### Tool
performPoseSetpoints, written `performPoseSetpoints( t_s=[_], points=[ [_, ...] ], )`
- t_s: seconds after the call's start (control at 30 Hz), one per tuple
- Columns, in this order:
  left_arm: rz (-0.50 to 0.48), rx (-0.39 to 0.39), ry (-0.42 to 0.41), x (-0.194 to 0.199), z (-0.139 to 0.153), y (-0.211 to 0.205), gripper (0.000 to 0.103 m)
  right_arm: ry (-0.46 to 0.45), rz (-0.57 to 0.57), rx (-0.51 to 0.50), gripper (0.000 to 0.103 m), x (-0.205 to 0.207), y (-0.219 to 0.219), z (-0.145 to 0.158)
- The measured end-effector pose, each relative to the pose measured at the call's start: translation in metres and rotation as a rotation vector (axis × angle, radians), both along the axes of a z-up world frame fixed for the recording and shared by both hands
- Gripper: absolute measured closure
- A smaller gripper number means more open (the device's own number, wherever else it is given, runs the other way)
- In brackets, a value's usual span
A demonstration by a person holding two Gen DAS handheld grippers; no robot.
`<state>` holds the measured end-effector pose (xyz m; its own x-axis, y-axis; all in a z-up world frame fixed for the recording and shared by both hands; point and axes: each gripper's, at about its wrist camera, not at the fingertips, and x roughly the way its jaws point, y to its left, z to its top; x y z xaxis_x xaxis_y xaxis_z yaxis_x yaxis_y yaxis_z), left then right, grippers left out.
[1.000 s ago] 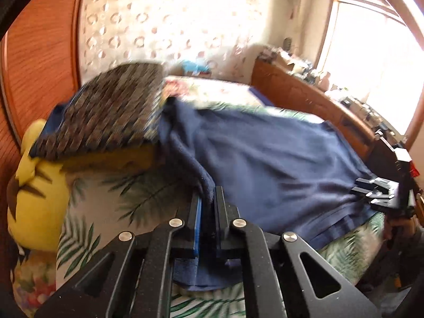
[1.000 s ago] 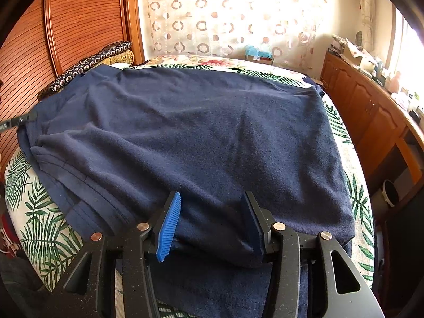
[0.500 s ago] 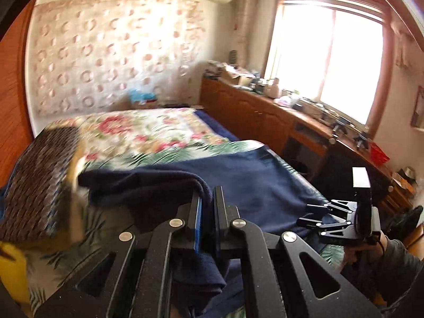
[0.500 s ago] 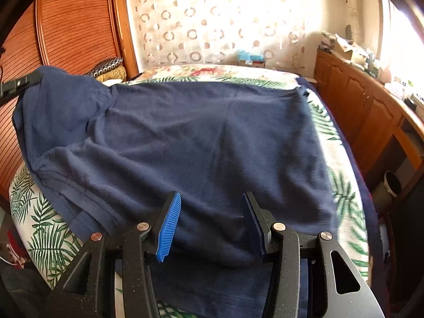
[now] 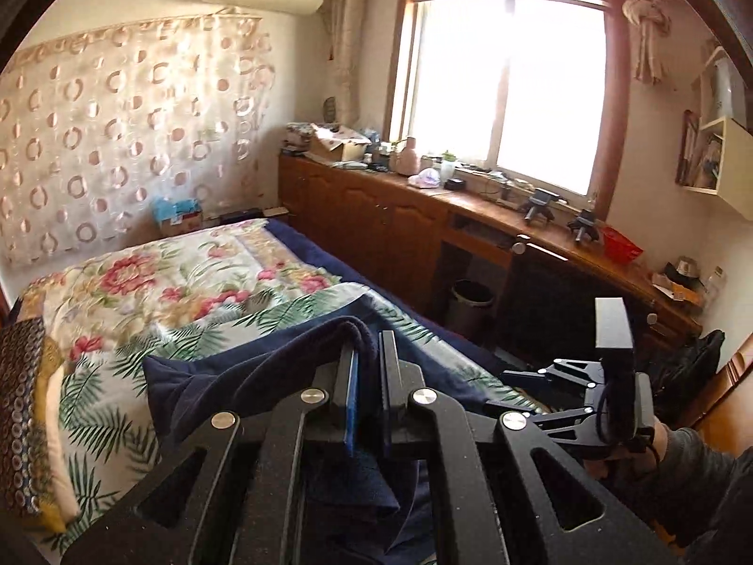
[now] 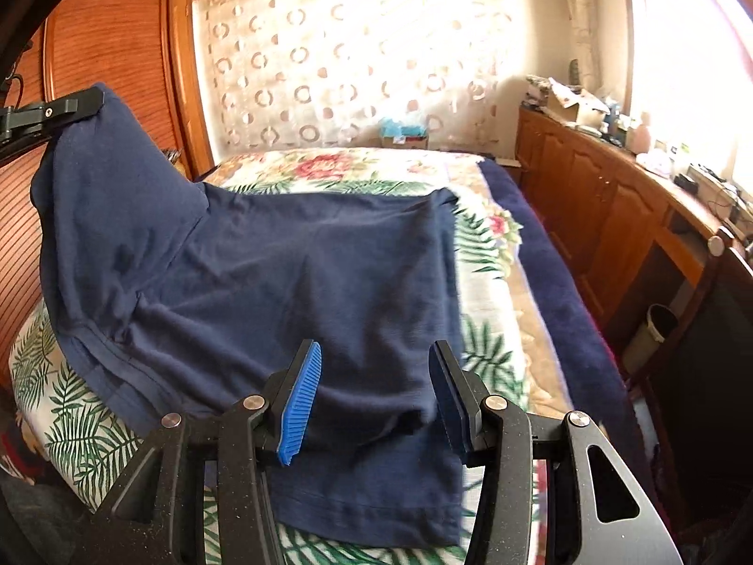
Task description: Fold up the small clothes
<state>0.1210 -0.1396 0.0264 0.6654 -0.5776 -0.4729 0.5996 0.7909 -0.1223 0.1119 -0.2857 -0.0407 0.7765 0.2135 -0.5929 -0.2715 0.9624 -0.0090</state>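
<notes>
A navy blue shirt point(image 6: 282, 259) lies spread over the bed, its left corner raised high. My left gripper point(image 5: 367, 343) is shut on that corner; in the left wrist view the cloth point(image 5: 263, 376) folds over its fingertips and hangs below. From the right wrist view, the left gripper point(image 6: 70, 106) shows at the upper left with the shirt draped from it. My right gripper point(image 6: 376, 376) is shut on a bunched fold at the shirt's near hem, which sits lifted off the layer below. The right gripper point(image 5: 494, 393) also appears low on the right in the left wrist view, held by a hand.
The bed cover point(image 6: 484, 254) is printed with flowers and palm leaves, with a navy blanket point(image 6: 555, 273) along its right side. A patterned pillow point(image 5: 23, 400) lies at the left. Wooden cabinets point(image 5: 376, 216) and a waste bin point(image 5: 470, 301) line the right; a wooden wardrobe point(image 6: 117, 23) stands left.
My left gripper has risen and swung right, lifting its shirt corner off the bed. The shirt's far right edge has slid left across the cover. The right gripper keeps its hold.
</notes>
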Motion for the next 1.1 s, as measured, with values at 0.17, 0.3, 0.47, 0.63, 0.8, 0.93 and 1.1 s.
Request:
performPoseSetpoints(
  t_s=[0.17, 0.3, 0.47, 0.63, 0.8, 0.93, 1.1],
  points=[
    [-0.012, 0.050, 0.041, 0.006, -0.005, -0.016, 0.074, -0.015, -0.017, 0.012, 0.053, -0.013, -0.004, -0.001],
    [0.007, 0.103, 0.024, 0.003, -0.017, -0.017, 0.042, -0.008, -0.020, 0.013, 0.053, -0.011, -0.004, -0.004],
    [0.072, 0.104, 0.050, 0.003, -0.032, 0.008, 0.033, -0.002, -0.007, 0.017, 0.053, -0.006, 0.002, 0.000],
    [0.133, 0.096, 0.082, 0.002, -0.048, 0.035, 0.033, 0.005, 0.034, 0.006, 0.053, 0.000, 0.008, 0.005],
    [0.196, 0.096, 0.114, 0.000, -0.068, 0.059, 0.033, -0.008, 0.078, 0.006, 0.053, 0.009, 0.023, 0.013],
    [0.241, 0.090, 0.130, 0.001, -0.078, 0.077, 0.033, -0.015, 0.139, -0.007, 0.052, 0.014, 0.042, 0.018],
    [0.288, 0.109, 0.118, -0.001, -0.083, 0.091, 0.033, 0.010, 0.206, -0.062, 0.050, 0.020, 0.068, 0.009]
  ],
)
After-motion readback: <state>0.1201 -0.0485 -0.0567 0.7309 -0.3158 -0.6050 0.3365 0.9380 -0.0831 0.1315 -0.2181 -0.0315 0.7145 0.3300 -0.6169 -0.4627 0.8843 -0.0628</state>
